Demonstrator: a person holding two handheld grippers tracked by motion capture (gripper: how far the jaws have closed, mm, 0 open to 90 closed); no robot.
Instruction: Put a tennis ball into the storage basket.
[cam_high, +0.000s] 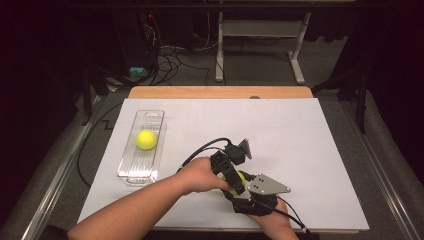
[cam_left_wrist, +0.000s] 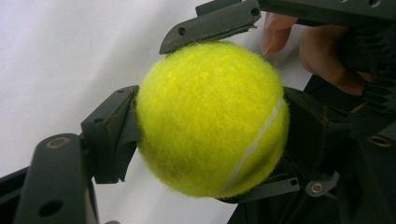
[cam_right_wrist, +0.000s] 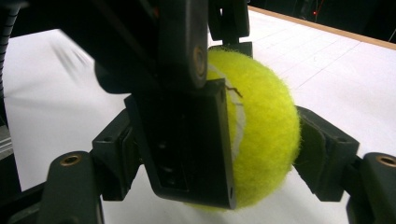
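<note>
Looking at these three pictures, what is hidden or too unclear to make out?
- High view: held tennis ball mostly hidden by left gripper and right gripper.
- Right gripper view: the ball's left half is covered by the other gripper's jaw.
- Left gripper view: the hand is cut off by the edge.

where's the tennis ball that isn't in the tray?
High view: near front-right of the table, the tennis ball is pinched between the left claw and right claw, right of the clear tray.

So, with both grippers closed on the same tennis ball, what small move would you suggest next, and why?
Probably open the right gripper. Both it and the left gripper pinch one tennis ball, a handover. The clear tray, holding another ball, lies on the left gripper's side, so the left looks like the carrier.
</note>
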